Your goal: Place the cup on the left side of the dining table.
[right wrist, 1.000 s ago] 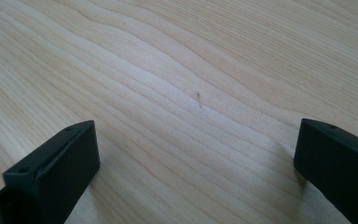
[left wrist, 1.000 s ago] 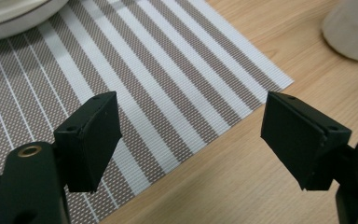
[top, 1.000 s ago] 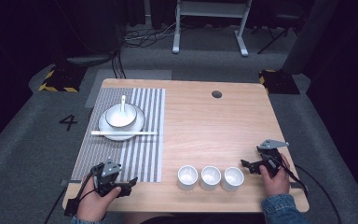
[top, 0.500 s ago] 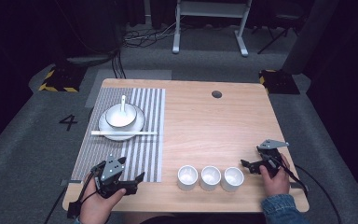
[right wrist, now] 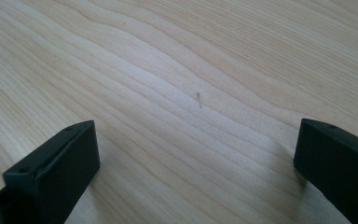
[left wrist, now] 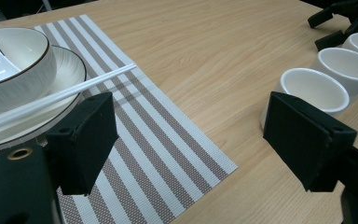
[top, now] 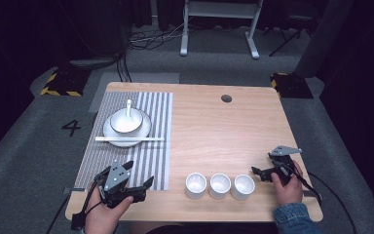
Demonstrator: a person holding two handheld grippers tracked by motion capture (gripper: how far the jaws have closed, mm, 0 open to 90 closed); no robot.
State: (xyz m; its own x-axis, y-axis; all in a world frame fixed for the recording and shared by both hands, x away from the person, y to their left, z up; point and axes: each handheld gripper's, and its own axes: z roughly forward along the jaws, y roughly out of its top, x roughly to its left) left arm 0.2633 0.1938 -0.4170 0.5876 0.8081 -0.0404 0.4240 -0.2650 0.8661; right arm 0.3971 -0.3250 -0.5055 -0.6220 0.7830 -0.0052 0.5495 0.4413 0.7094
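Lower left of the high view, the left hand-held gripper [top: 139, 187] has swung toward the nearest cup [top: 196, 185], jaws wide and empty, likely lining up a grasp; the right hand-held gripper [top: 265, 174] rests open

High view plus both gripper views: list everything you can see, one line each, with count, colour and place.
Cups: 3, white, in a row near the front edge of the table, right of the placemat.
Placemat: 1, grey-and-white striped, left part of the table.
Plate: 1, white with a dark rim, on the placemat.
Bowl: 1, white, on the plate.
Spoon: 1, white, standing in the bowl.
Chopsticks: white, lying across the plate's near edge; count unclear.
Table: 1, light wood, with a dark round hole near its far edge.
Left gripper: 1, black, open, over the front left corner.
Right gripper: 1, black, open, right of the cups.
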